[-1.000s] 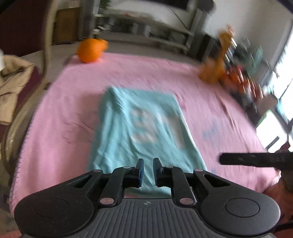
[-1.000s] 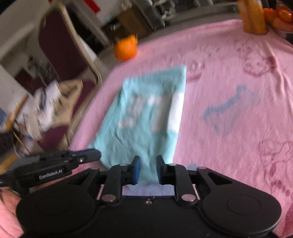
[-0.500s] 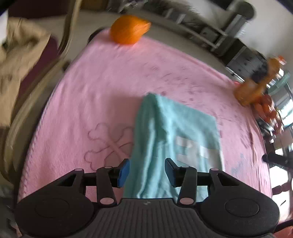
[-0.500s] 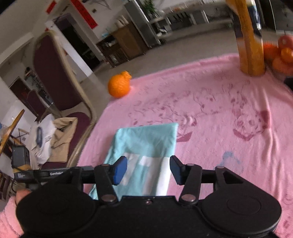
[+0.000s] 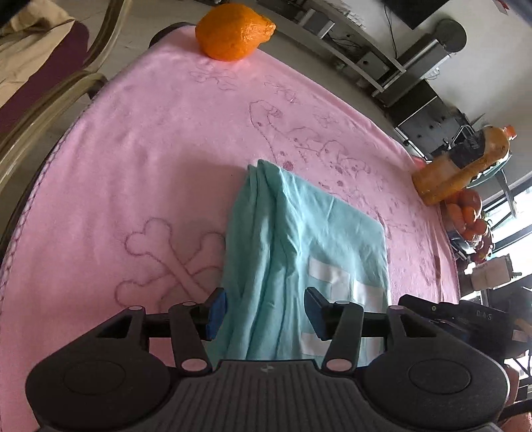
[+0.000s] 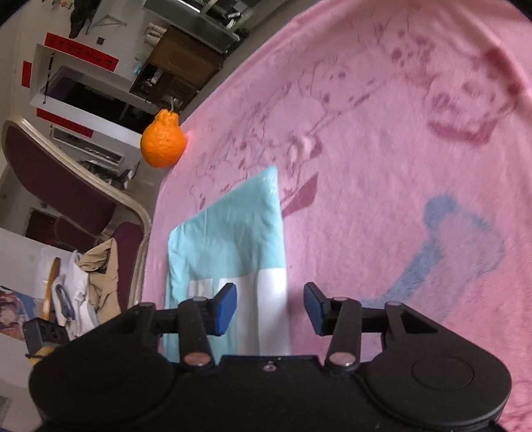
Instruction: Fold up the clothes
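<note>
I'm angling both grippers down, left gripper [image 5: 264, 310] opening, right gripper [image 6: 270, 307] narrowing, neither gripping. The folded teal shirt [image 5: 299, 252] is lying wrinkled on the pink blanket [image 5: 133, 159].

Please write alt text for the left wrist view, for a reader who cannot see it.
A folded light blue T-shirt lies on a pink blanket, its near edge between the open jaws of the left gripper, which do not press it. A large orange fruit sits at the blanket's far edge.

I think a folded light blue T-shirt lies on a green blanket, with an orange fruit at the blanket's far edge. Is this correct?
Not quite: the blanket is pink, not green, as the left wrist view shows. The folded light blue T-shirt lies on it, with the orange fruit at its far edge.
</note>
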{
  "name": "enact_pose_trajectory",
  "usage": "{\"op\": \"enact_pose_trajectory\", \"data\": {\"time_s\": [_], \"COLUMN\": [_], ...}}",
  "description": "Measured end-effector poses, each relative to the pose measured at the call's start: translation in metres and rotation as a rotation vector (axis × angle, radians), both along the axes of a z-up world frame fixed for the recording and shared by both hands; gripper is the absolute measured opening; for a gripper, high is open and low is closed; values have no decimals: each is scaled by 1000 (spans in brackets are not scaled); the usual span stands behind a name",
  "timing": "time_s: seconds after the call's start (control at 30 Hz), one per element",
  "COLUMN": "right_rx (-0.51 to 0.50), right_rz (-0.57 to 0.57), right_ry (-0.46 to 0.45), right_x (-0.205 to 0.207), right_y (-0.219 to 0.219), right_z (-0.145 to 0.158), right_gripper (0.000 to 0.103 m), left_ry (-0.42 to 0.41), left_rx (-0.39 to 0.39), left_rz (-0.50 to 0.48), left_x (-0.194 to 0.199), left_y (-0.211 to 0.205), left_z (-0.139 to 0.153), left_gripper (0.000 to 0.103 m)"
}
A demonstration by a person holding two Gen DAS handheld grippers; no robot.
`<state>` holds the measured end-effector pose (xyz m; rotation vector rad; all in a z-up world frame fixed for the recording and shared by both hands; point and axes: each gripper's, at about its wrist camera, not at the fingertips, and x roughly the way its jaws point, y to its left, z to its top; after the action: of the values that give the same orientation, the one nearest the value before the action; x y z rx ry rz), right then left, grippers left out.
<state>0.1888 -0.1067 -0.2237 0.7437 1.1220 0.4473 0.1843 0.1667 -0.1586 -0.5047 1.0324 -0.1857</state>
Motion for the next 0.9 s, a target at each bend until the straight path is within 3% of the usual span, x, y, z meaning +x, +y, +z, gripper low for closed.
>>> {"op": "enact_pose_trajectory", "data": {"time_s": [0.33, 0.53, 0.73, 0.8, 0.87, 0.9], "right_rx": [-10, 32, 116, 143, 160, 159], "right_rz": [-16, -14, -39, -58, -98, -111], "right_ry": [-13, -7, -19, -33, -51, -56], "right_x": [3, 3, 8, 10, 12, 12], "right_y": [4, 6, 7, 8, 9, 10], "right_z": [-3, -9, -19, -23, -27, -29], "right_gripper": [34, 33, 33, 31, 26, 25], "left_ry": [7, 1, -16, -20, -27, -23], "left_rx": [98, 27, -58, -54, -13, 16], "left_rz": [-23, -69, -38, -21, -16, -17], "left_x": [12, 25, 39, 39, 38, 36], "left_y": [-1, -9, -7, -11, -19, -23], "left_z": [-4, -9, -14, -15, -13, -12], "left_gripper": [52, 52, 50, 42, 19, 14]}}
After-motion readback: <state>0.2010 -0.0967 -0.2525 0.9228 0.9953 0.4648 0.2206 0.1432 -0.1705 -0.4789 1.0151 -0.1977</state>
